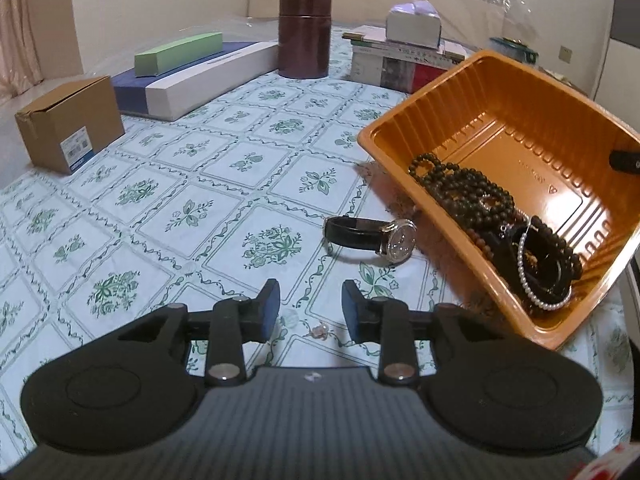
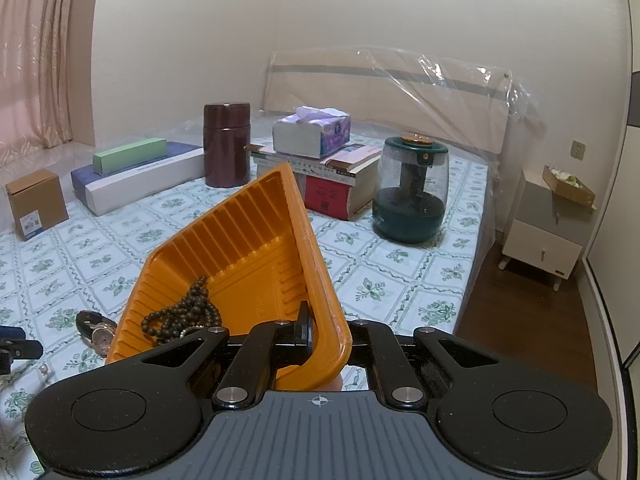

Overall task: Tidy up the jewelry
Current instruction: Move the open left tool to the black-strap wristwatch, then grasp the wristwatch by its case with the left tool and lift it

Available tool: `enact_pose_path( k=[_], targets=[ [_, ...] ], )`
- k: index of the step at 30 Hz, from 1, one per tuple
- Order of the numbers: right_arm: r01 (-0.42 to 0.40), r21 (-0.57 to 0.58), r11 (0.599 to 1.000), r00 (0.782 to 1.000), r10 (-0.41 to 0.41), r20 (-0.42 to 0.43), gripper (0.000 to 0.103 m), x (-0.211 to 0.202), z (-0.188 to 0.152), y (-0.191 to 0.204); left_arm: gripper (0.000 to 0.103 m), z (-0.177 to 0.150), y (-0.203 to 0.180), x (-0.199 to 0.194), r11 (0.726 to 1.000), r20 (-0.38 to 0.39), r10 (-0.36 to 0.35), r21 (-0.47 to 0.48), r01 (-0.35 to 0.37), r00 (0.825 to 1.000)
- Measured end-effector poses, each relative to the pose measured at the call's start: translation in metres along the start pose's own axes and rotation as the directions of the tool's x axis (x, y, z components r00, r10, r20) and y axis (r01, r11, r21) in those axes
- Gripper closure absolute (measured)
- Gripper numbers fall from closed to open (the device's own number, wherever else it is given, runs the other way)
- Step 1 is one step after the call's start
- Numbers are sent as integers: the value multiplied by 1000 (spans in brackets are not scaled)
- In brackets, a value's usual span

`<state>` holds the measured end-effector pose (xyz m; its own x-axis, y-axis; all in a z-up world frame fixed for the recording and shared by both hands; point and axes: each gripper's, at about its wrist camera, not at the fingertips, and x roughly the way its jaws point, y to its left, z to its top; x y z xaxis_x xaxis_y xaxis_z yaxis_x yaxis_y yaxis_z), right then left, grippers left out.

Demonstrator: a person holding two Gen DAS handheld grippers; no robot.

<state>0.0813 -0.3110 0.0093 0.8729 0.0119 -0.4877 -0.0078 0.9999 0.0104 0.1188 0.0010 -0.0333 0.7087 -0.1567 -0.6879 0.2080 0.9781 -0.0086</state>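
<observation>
My left gripper (image 1: pixel 311 306) hovers low over the flowered tablecloth, open, with nothing between its pads. A tiny pearl trinket (image 1: pixel 320 330) lies on the cloth just beneath the gap. A black-strap wristwatch (image 1: pixel 372 238) (image 2: pixel 96 330) rests on the cloth ahead, beside the orange plastic tray (image 1: pixel 500 96) (image 2: pixel 240 232). The tray is tipped up on one side, and my right gripper (image 2: pixel 316 336) is shut on its near rim. Dark bead strands (image 1: pixel 472 196) (image 2: pixel 180 316) and a white pearl bracelet (image 1: pixel 532 284) have gathered in the tray's low corner.
At the back stand a cardboard box (image 1: pixel 72 124), a long blue-and-white box with a green box on top (image 1: pixel 192 76), a dark brown canister (image 1: pixel 304 36), and stacked books under a tissue box (image 2: pixel 316 132). A green humidifier (image 2: pixel 410 192) is near the right edge, and a bedside cabinet (image 2: pixel 544 232) stands beyond it.
</observation>
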Motion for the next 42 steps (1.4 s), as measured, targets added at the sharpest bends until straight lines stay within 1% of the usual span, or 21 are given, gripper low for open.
enact_pose_path(
  k=[9,12,15,18,20,22,24,26,29,30,34,36,37,38,40,41,42],
  targets=[
    [3,2,1000,1000,-3,-1,96,1,-1,-1,70,3,-5,7,997,6,-6,82,6,1000],
    [5,1,1000,1000,-5,2,96,0,0,-2,70,5,-8,11,992,11,-7,129,5,1000],
    [6,2,1000,1000,-6,2,96,1,1,0,69,5,-14,15,976,25,-4,219,-2,1000],
    [6,2,1000,1000,-6,4,96,1,1,0,69,5,-21,20,945,42,0,328,-14,999],
    [8,7,1000,1000,-8,7,96,0,2,1,69,3,-27,23,912,54,5,409,-27,999],
    [12,8,1000,1000,-12,10,95,1,2,1,69,0,-35,27,866,70,15,498,-48,997],
    [13,9,1000,1000,-13,10,95,2,3,3,69,-4,-44,32,802,86,21,594,-68,996],
    [13,9,1000,1000,-13,8,95,3,4,2,69,-10,-53,37,721,103,27,686,-91,994],
    [15,9,1000,1000,-15,7,95,4,4,3,67,-16,-60,45,630,104,21,771,-94,994],
    [16,9,1000,1000,-16,7,95,5,4,3,67,-18,-62,48,601,107,21,793,-98,994],
    [18,9,1000,1000,-18,7,95,5,3,4,67,-21,-67,56,509,130,14,853,-119,991],
    [17,10,1000,1000,-17,6,95,5,3,4,69,-21,-69,57,469,140,7,874,-127,990],
    [17,10,1000,1000,-17,6,95,5,3,4,72,-22,-70,58,453,140,6,882,-128,990],
    [17,10,1000,1000,-17,6,95,5,3,4,78,-22,-70,59,439,137,2,890,-124,991],
    [18,10,1000,1000,-18,6,95,5,3,4,80,-23,-71,59,429,130,4,896,-119,991],
    [19,10,1000,1000,-19,5,95,6,2,4,81,-23,-71,59,432,125,2,895,-114,992],
    [18,10,1000,1000,-18,6,95,6,2,4,82,-22,-69,57,452,115,2,886,-103,993]
  ],
)
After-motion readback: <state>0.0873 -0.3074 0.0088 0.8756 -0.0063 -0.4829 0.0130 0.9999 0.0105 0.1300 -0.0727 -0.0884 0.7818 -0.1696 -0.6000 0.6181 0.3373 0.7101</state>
